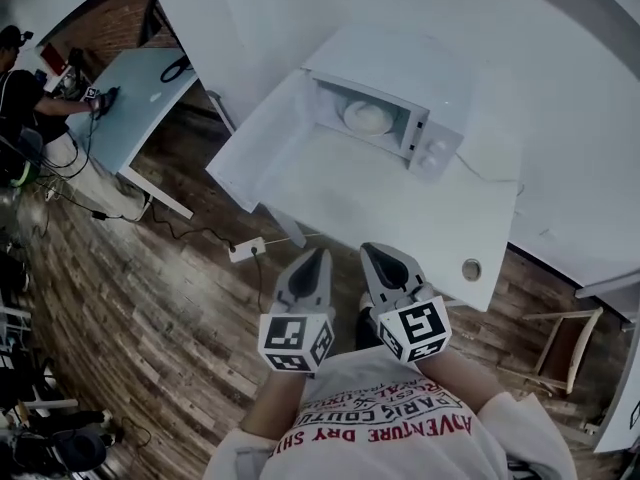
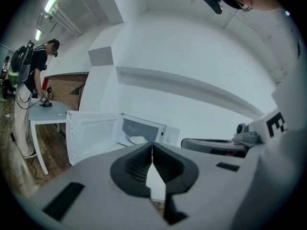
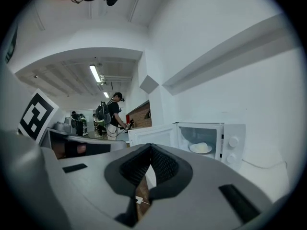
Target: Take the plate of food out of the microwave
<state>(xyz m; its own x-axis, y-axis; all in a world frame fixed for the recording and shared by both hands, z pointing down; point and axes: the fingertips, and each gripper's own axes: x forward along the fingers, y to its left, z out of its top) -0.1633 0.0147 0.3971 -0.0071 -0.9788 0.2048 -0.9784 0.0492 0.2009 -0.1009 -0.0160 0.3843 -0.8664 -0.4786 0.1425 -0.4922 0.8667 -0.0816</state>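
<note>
Facing the open microwave [image 1: 432,133] with left gripper [image 1: 318,258] and right gripper [image 1: 372,253] both pinched closed, holding nothing.
Sitting far inside the cavity: plate of food [image 1: 367,118], with door [image 1: 265,133] swung out left over the table [image 1: 400,218]. Likely to shove the plate deeper or tip the food if reaching in with jaws together; also risks clipping the door, or pinching too little rim and dropping it.

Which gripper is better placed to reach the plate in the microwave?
Probably the right gripper: it sits nearer the open microwave, facing the plate; the door stands open on the left gripper's side.
</note>
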